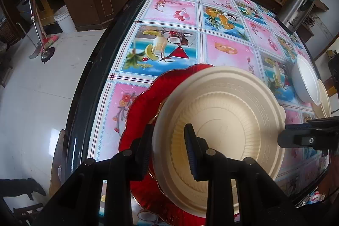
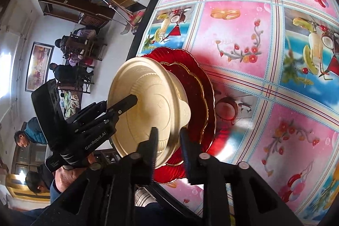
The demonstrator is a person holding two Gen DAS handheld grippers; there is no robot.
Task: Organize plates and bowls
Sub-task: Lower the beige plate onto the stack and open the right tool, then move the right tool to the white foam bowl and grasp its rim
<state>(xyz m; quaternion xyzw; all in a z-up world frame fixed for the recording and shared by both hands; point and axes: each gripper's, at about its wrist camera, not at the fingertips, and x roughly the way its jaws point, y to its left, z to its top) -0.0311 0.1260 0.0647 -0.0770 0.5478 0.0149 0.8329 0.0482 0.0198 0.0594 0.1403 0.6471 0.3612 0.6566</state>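
Left gripper (image 1: 169, 149) fingers pinch the bowl (image 1: 220, 130) rim; right gripper (image 2: 168, 146) fingers straddle it, narrow. Lower it centred onto the red plates (image 2: 201, 99), lower frame.

A cream bowl (image 2: 148, 118) sits on stacked red plates (image 2: 201, 99) near the counter (image 2: 264, 56) edge. The right gripper (image 2: 168, 141) straddles the bowl's near rim, one finger inside, one outside, pads not clearly pressing. The left gripper (image 2: 129, 102) reaches onto the bowl's far rim.
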